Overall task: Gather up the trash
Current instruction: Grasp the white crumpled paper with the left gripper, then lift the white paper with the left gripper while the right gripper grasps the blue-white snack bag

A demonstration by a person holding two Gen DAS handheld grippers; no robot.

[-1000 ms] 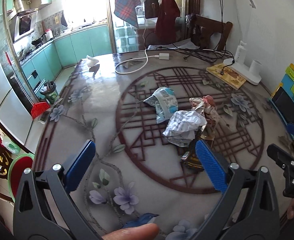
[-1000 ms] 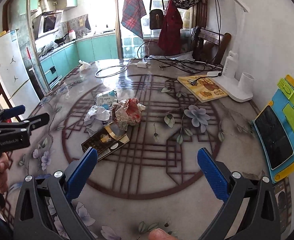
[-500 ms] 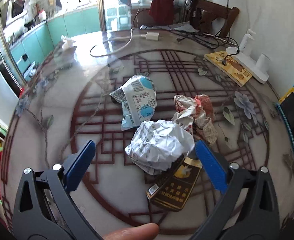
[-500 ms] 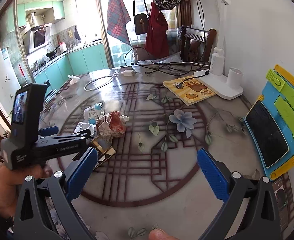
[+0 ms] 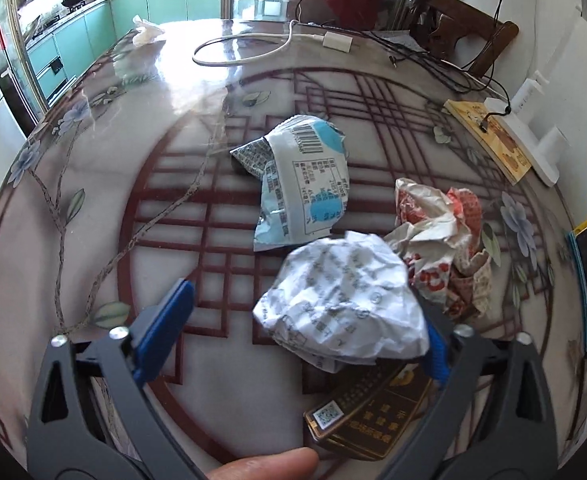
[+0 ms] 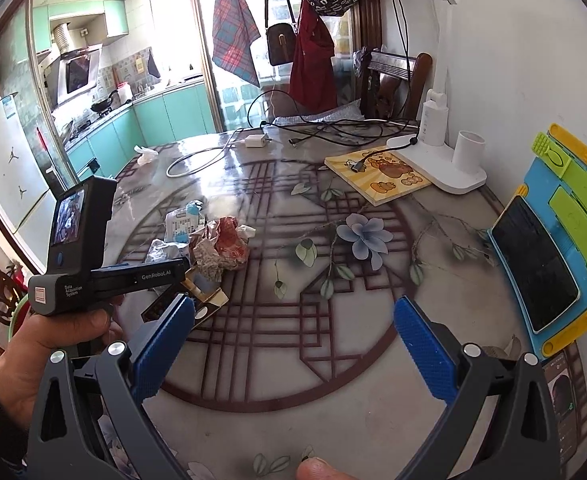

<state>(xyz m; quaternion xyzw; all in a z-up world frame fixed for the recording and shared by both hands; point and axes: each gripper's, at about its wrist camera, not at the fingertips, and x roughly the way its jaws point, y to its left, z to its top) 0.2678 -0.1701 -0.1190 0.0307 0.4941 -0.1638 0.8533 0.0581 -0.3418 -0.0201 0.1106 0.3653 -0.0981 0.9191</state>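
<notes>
Your left gripper (image 5: 305, 320), jaws just closing but still apart, straddles the crumpled white paper (image 5: 341, 304): right finger touching, left finger clear.

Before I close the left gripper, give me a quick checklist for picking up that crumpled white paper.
1. Crumpled white paper between the left gripper jaws: ok; they have just been closing around it.
2. Both pads touching the paper: cannot tell; the left pad stands clear, the right pad is mostly hidden behind the paper.
3. Dark flat box free of the grip: not ok; it lies partly under the paper, close to the right jaw.
4. Red and white wrapper clear of the jaws: cannot tell; it sits against the paper.
5. Right gripper out of the way: ok; open, over bare table.
</notes>
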